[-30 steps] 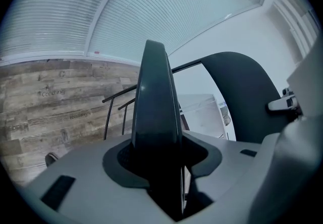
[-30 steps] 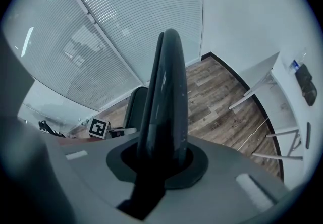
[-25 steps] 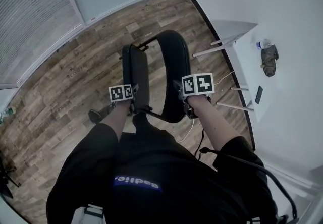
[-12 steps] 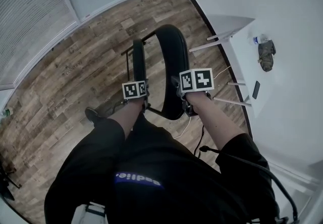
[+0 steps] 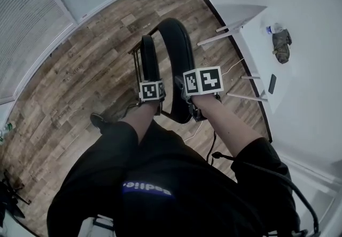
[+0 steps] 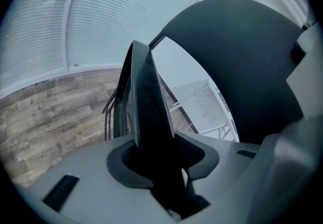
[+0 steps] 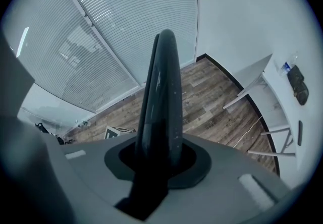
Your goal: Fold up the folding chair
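Note:
The black folding chair stands on the wood floor in front of me. Its seat [image 5: 148,60] is tipped up nearly edge-on, close beside the tall curved backrest [image 5: 179,57]. My left gripper [image 5: 151,100] is shut on the near edge of the seat [image 6: 146,102], which fills the gap between its jaws [image 6: 156,167]. The backrest [image 6: 242,61] looms just to the right of it. My right gripper [image 5: 191,103] holds the top edge of the backrest [image 7: 162,92]. Its jaws [image 7: 156,162] have just been opening a little, and the backrest still sits between them.
At the right a white table [image 5: 262,78] stands against the wall and bears a phone [image 5: 272,84], a dark bundle [image 5: 281,46] and a bottle [image 5: 271,30]. A cable [image 5: 199,130] lies on the floor under the chair. Window blinds [image 5: 32,12] run along the left.
My left gripper has moved right with the seat, which has swung up from slanted to nearly edge-on. The gap between seat and backrest has narrowed. The right gripper has stayed on the backrest.

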A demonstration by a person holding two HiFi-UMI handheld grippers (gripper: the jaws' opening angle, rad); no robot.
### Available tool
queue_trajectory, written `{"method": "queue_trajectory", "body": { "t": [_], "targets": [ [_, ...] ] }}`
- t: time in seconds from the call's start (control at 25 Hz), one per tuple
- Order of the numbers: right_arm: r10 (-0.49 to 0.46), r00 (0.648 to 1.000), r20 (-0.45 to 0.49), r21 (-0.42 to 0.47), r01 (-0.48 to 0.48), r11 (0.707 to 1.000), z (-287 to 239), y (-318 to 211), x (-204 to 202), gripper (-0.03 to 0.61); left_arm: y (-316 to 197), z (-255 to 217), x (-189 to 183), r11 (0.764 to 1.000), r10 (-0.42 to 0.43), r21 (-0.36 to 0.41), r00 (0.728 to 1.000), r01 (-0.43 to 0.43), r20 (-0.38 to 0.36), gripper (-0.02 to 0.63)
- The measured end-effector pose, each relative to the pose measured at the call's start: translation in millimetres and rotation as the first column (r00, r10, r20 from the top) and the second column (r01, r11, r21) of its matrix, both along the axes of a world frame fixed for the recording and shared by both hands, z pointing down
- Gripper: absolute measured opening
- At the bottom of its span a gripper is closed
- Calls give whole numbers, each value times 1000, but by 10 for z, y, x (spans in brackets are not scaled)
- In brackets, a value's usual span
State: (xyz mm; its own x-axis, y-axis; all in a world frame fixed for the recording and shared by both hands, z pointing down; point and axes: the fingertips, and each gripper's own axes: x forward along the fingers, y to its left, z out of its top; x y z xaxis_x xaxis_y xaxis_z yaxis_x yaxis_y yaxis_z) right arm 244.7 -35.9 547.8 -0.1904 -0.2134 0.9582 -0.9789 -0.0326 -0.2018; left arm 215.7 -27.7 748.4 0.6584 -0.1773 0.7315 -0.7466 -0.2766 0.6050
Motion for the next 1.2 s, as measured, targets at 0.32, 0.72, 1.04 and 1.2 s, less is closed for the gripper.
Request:
{"method": "queue_trajectory", "body": {
  "t": [0.32, 0.72, 1.04, 1.2],
  "targets": [
    [-7, 999, -41, 4, 7, 1000, 4, 28, 80, 64, -67, -28, 264, 998, 36, 49, 998, -38, 56, 136],
    [-46, 996, -74, 4, 47, 999, 29, 20, 115, 74, 129, 7, 307, 977, 197, -72, 979, -201, -54, 176],
    [-50, 996, -73, 12, 51, 999, 4, 13, 111, 74, 23, -115, 224, 978, 207, 11, 974, -207, -88, 215],
    [-87, 992, -92, 7, 88, 996, 7, 6, 74, 75, -46, -210, 52, 983, 181, 7, 979, -182, -93, 216]
  ]
}}
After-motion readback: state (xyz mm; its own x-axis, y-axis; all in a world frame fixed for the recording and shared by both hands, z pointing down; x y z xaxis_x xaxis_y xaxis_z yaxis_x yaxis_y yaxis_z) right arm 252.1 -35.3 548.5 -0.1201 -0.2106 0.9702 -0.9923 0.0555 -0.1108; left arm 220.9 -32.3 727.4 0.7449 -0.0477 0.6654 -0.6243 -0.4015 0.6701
